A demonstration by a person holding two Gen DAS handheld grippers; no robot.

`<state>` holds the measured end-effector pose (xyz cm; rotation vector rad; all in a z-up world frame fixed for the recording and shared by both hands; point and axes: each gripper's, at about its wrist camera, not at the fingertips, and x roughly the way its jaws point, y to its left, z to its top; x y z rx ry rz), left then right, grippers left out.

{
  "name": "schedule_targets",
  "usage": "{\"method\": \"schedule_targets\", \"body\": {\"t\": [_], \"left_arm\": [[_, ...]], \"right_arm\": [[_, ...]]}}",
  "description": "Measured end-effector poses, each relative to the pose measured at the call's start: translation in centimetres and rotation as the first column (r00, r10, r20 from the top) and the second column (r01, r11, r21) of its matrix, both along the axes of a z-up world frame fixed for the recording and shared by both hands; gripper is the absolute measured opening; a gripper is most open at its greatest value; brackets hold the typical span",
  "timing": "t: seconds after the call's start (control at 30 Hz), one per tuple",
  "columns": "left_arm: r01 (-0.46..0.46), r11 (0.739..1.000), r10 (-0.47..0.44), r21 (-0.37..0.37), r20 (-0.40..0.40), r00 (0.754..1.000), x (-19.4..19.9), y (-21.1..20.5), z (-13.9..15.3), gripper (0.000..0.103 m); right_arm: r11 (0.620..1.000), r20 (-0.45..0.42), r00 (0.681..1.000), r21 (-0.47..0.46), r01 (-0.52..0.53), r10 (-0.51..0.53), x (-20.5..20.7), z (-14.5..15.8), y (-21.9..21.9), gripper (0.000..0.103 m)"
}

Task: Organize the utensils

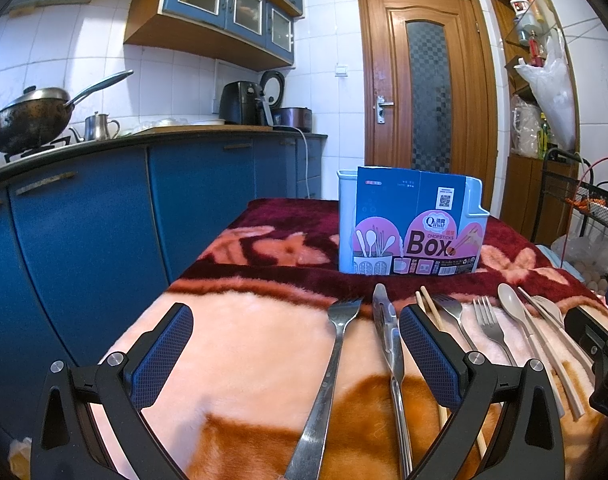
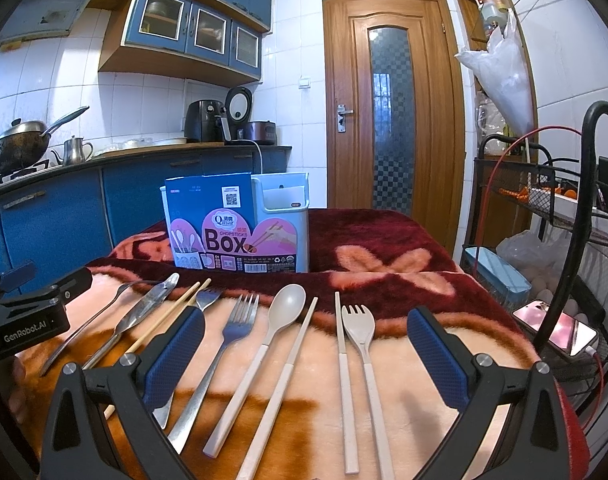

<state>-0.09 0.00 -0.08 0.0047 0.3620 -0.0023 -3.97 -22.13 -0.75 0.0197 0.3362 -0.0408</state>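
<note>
A pale blue chopsticks box (image 1: 410,222) with a printed card sleeve stands upright at the back of the table; it also shows in the right wrist view (image 2: 240,222). Utensils lie in a row in front of it: a steel fork (image 1: 332,368), a steel spatula-like tool (image 1: 388,340), wooden chopsticks (image 1: 432,308), steel forks (image 2: 224,348), a beige spoon (image 2: 272,336), beige chopsticks (image 2: 342,356) and a beige fork (image 2: 362,344). My left gripper (image 1: 296,340) is open over the left utensils. My right gripper (image 2: 306,344) is open over the beige ones. Both hold nothing.
The table is covered by a plush red, pink and orange blanket (image 1: 244,344). Blue kitchen cabinets (image 1: 104,216) run along the left with a wok (image 1: 28,120). A black wire rack (image 2: 564,208) and a phone (image 2: 556,326) stand at the right. A wooden door (image 2: 392,108) is behind.
</note>
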Motion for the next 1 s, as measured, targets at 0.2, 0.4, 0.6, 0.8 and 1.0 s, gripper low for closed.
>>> {"method": "schedule_targets", "body": {"t": [0.2, 0.4, 0.6, 0.8, 1.0], "left_arm": [[0.034, 0.999, -0.035, -0.021, -0.013, 0.999, 0.1, 0.0, 0.4, 0.103], [0.08, 0.995, -0.086, -0.063, -0.096, 0.992, 1.4, 0.7, 0.5, 0.103], [0.116, 0.993, -0.118, -0.021, -0.21, 0.971, 3.1, 0.7, 0.6, 0.103], [0.128, 0.992, -0.117, 0.007, -0.365, 0.924, 5.1, 0.8, 0.3, 0.099], [0.164, 0.986, -0.14, 0.018, -0.441, 0.886, 6.4, 0.5, -0.3, 0.081]], "right_arm": [[1.0, -0.018, 1.0, 0.008, -0.024, 0.024, 0.3, 0.2, -0.2, 0.103], [0.998, -0.078, 0.995, 0.037, -0.059, 0.062, 0.7, 1.0, -0.9, 0.103], [0.997, -0.166, 0.983, 0.002, -0.074, 0.074, 1.3, 2.3, -1.7, 0.103], [0.995, -0.297, 0.95, 0.001, -0.097, 0.093, 2.9, 2.8, -3.0, 0.097], [0.994, -0.439, 0.893, 0.007, -0.107, 0.099, 4.9, 2.1, -4.4, 0.077]]}}
